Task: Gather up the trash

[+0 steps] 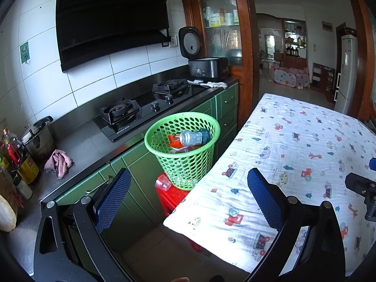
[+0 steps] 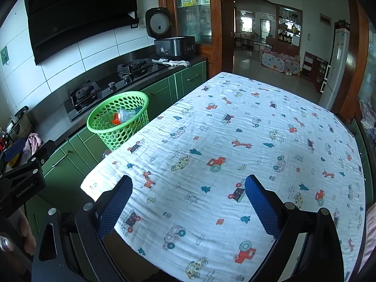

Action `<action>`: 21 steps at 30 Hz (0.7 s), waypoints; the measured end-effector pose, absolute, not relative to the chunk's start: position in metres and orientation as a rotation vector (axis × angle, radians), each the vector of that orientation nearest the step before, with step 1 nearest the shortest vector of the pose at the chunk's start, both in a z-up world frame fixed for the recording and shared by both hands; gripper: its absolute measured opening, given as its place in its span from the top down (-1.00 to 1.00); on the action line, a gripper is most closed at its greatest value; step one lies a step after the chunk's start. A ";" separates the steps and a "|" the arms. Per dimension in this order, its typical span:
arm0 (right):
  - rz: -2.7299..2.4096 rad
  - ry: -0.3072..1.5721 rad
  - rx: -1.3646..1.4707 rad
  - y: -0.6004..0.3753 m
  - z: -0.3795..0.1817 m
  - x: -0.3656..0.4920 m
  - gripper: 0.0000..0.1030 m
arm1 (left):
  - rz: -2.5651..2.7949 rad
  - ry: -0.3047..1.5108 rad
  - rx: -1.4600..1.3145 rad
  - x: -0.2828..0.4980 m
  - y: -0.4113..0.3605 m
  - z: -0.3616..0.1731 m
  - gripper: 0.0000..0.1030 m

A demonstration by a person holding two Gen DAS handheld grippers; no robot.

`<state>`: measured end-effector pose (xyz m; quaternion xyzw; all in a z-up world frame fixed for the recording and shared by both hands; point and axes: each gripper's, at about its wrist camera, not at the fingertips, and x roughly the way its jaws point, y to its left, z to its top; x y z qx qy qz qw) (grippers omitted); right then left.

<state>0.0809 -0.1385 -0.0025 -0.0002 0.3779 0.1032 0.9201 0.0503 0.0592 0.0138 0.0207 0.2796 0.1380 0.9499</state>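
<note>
Since both grippers hang with fingers spread wide and nothing between them, the trash that shows sits already in the green basket, which stands on a red stool between the green cabinets and the table. On top lies a can, on its side, long axis running roughly left to right in the left view and tipped a little, its silvery round end facing left and toward the camera, the darker end against the far wall of the basket. Beside that round end sits an orange wrapper, crumpled, with no clear axis. I judge the can light and thin-walled, likely empty, smooth and somewhat slippery, easy to dent under a hard squeeze; the best hold would be across its middle, pads on opposite sides of the barrel. The wrapper looks soft and nearly weightless, to be pinched at any raised fold. The basket itself seems light, stiff plastic full of holes, best taken by its rim. The left gripper hovers over the table's near corner, aimed toward the basket; the right gripper hovers over the patterned cloth, on which neither view shows any trash. The collecting looks close to done, so far as these views reach.
</note>
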 end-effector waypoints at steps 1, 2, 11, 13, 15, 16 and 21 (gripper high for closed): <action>0.214 0.777 0.001 -0.138 -0.002 0.081 -0.81 | 0.283 0.568 0.041 0.051 0.058 0.014 -0.90; 0.213 0.775 -0.001 -0.137 -0.002 0.082 -0.81 | 0.284 0.569 0.041 0.051 0.059 0.014 -0.90; 0.216 0.777 0.001 -0.136 -0.002 0.083 -0.81 | 0.283 0.572 0.039 0.050 0.061 0.012 -0.90; 0.214 0.778 -0.001 -0.136 -0.002 0.083 -0.81 | 0.283 0.572 0.039 0.050 0.061 0.012 -0.90; 0.212 0.777 0.000 -0.136 -0.002 0.084 -0.81 | 0.282 0.573 0.038 0.049 0.062 0.011 -0.90; 0.213 0.777 0.000 -0.136 -0.003 0.084 -0.81 | 0.282 0.572 0.038 0.049 0.062 0.012 -0.90; 0.215 0.777 -0.004 -0.135 -0.003 0.084 -0.81 | 0.279 0.573 0.036 0.049 0.062 0.011 -0.90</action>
